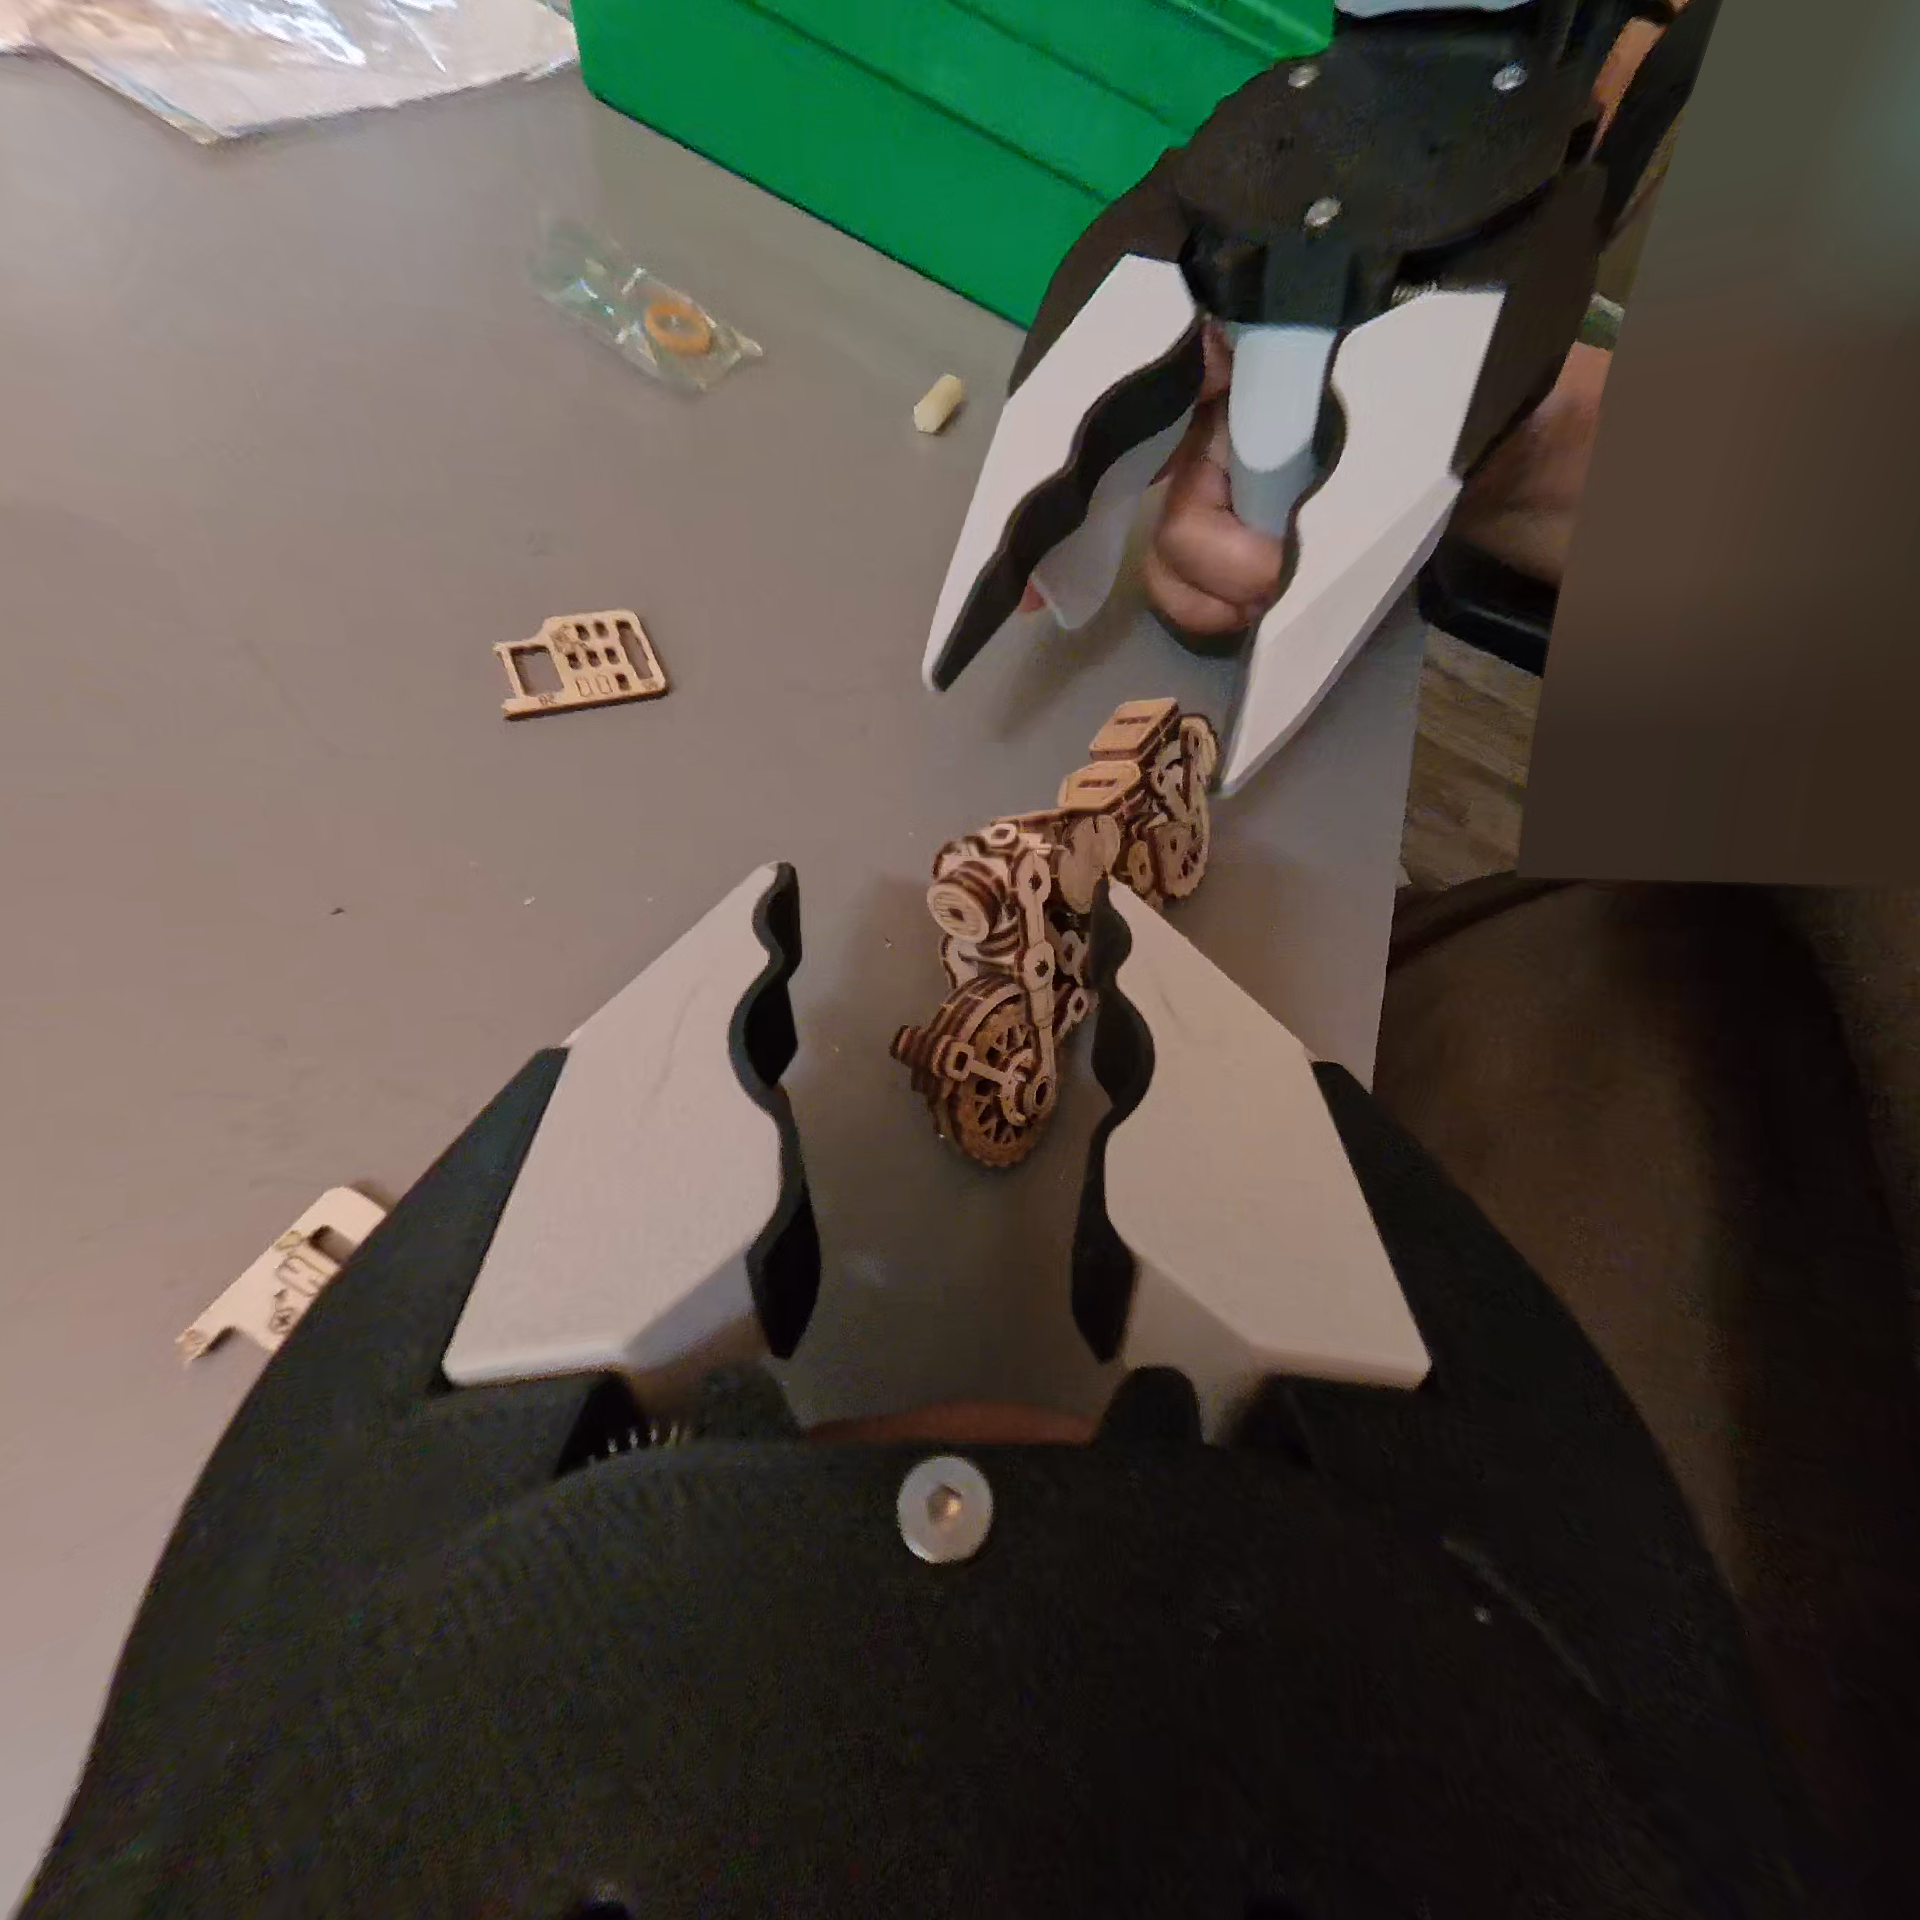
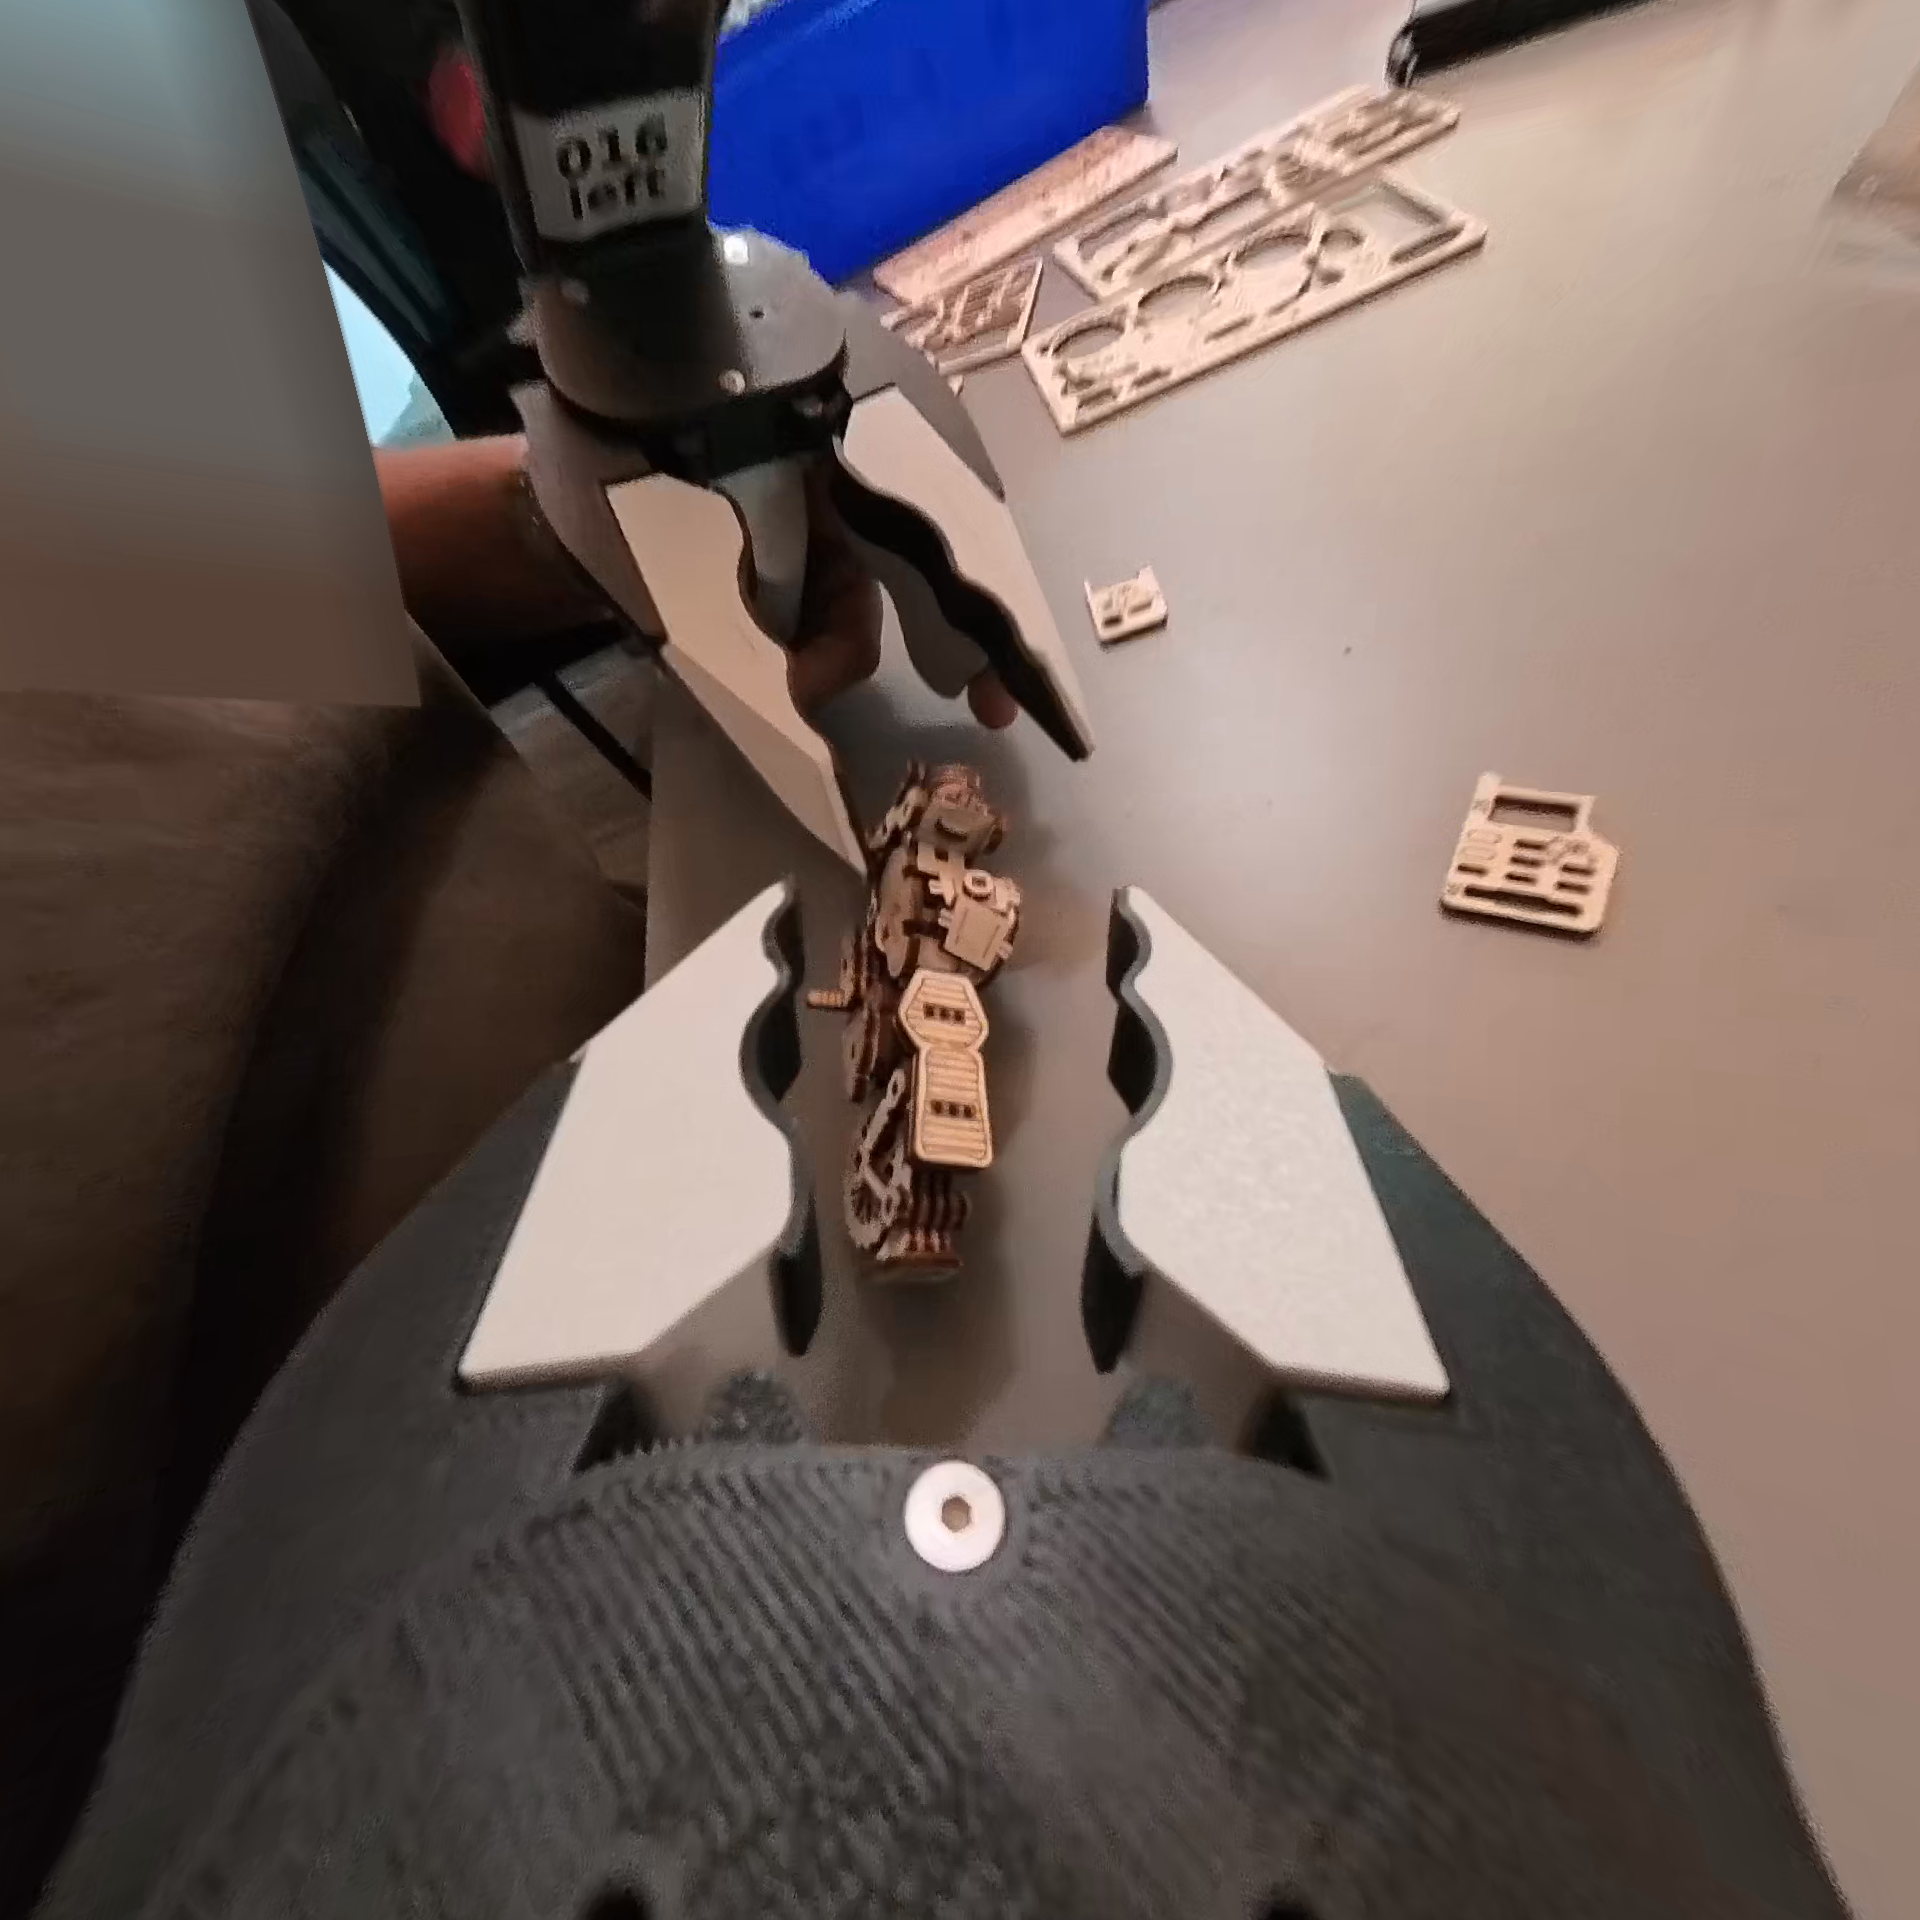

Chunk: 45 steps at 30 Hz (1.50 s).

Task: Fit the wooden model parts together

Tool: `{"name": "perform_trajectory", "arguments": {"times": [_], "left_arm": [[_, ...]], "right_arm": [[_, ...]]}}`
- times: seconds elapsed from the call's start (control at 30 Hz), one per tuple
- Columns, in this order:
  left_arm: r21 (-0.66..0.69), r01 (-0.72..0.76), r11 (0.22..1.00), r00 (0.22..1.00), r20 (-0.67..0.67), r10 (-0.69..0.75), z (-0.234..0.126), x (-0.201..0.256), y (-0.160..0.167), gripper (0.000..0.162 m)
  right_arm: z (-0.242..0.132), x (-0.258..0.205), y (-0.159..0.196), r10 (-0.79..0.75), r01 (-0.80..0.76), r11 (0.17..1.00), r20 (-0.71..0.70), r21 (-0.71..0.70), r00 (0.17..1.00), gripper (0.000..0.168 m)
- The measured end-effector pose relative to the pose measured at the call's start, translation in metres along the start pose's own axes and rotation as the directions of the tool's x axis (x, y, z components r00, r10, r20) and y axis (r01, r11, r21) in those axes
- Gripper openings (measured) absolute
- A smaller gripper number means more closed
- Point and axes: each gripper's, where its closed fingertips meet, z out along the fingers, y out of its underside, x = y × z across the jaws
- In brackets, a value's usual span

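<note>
Wooden model motorcycle [image 1: 1049, 935] [image 2: 920, 1039], laser-cut, light faces with dark burnt edges, assembled with spoked wheels and slatted seat, on the grey surface [image 1: 312, 831]. Loose flat wooden part pieces [image 1: 580, 662] [image 2: 1529, 860] lie well apart from the motorcycle.

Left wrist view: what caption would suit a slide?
Two open grippers, left and right, flank a wooden motorcycle model standing on a grey table.

Grey table [image 1: 260, 883] – wooden motorcycle model [image 1: 1049, 935], part sheets [image 2: 1247, 291], green box [image 1: 935, 125]
</note>
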Motion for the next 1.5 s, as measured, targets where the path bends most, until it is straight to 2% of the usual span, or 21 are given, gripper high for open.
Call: {"name": "perform_trajectory", "arguments": {"times": [0.1,0.2,0.3,0.37,0.5,0.67,0.8,0.83,0.9,0.97,1.03,1.13,1.3,1.37,1.4,1.47,1.5], "left_arm": [[0.042,0.010,0.999,0.999,0.046,-0.012,-0.008,-0.010,-0.015,0.057],[0.116,0.063,0.991,0.985,0.153,-0.080,-0.023,-0.036,-0.037,0.056],[0.165,0.093,0.982,0.918,0.367,-0.149,-0.045,-0.076,-0.044,0.051],[0.163,0.089,0.983,0.897,0.417,-0.150,-0.053,-0.082,-0.039,0.049],[0.166,0.138,0.976,0.927,0.325,-0.187,-0.047,-0.061,-0.028,0.050],[0.179,0.163,0.970,0.943,0.262,-0.207,-0.042,-0.050,-0.023,0.050],[0.225,0.220,0.949,0.943,0.201,-0.267,-0.046,-0.045,-0.017,0.050],[0.253,0.247,0.936,0.947,0.143,-0.288,-0.048,-0.038,-0.019,0.052],[0.323,0.330,0.887,0.942,-0.055,-0.330,-0.055,-0.013,-0.033,0.064],[0.385,0.390,0.837,0.921,-0.140,-0.365,-0.062,-0.007,-0.042,0.065],[0.414,0.378,0.828,0.923,-0.096,-0.373,-0.062,-0.017,-0.040,0.065],[0.400,0.331,0.855,0.934,-0.008,-0.357,-0.058,-0.034,-0.028,0.062],[0.410,0.344,0.845,0.931,-0.028,-0.365,-0.050,-0.039,-0.026,0.057],[0.435,0.340,0.834,0.928,-0.009,-0.373,-0.049,-0.042,-0.031,0.051],[0.448,0.339,0.827,0.927,-0.008,-0.376,-0.048,-0.043,-0.035,0.046],[0.475,0.327,0.817,0.926,0.010,-0.377,-0.047,-0.045,-0.043,0.032],[0.496,0.305,0.813,0.928,0.038,-0.371,-0.048,-0.049,-0.047,0.017]], "right_arm": [[-0.009,-0.005,-0.029,-0.037,0.040,0.994,-0.026,0.103,0.999,0.058],[-0.015,-0.013,-0.053,-0.120,0.133,0.978,-0.085,0.162,0.989,0.057],[-0.018,-0.011,-0.056,-0.191,0.216,0.966,-0.168,0.145,0.967,0.057],[-0.019,-0.005,-0.049,-0.202,0.231,0.965,-0.210,0.123,0.957,0.056],[-0.022,0.002,-0.035,-0.117,0.150,0.979,-0.219,0.141,0.969,0.053],[-0.026,0.007,-0.041,0.004,0.046,0.972,-0.210,0.232,0.978,0.049],[-0.025,0.016,-0.035,0.051,0.005,0.971,-0.229,0.241,0.972,0.047],[-0.025,0.019,-0.033,0.062,-0.002,0.970,-0.238,0.244,0.969,0.047],[-0.024,0.026,-0.030,0.089,-0.023,0.969,-0.261,0.246,0.961,0.046],[-0.024,0.035,-0.026,0.112,-0.041,0.971,-0.299,0.236,0.948,0.046],[-0.026,0.045,-0.021,0.090,-0.018,0.980,-0.365,0.197,0.927,0.044],[-0.030,0.060,-0.013,0.003,0.056,0.992,-0.475,0.110,0.880,0.035],[-0.020,0.069,-0.013,0.027,0.027,0.994,-0.476,0.105,0.879,0.012],[-0.017,0.073,-0.020,0.015,0.044,0.993,-0.482,0.113,0.876,0.000],[-0.015,0.075,-0.021,-0.004,0.061,0.993,-0.492,0.101,0.871,0.000],[-0.008,0.076,-0.019,-0.048,0.087,0.995,-0.491,0.057,0.870,0.000],[-0.004,0.076,-0.017,-0.065,0.091,0.995,-0.477,0.032,0.877,0.000]]}}
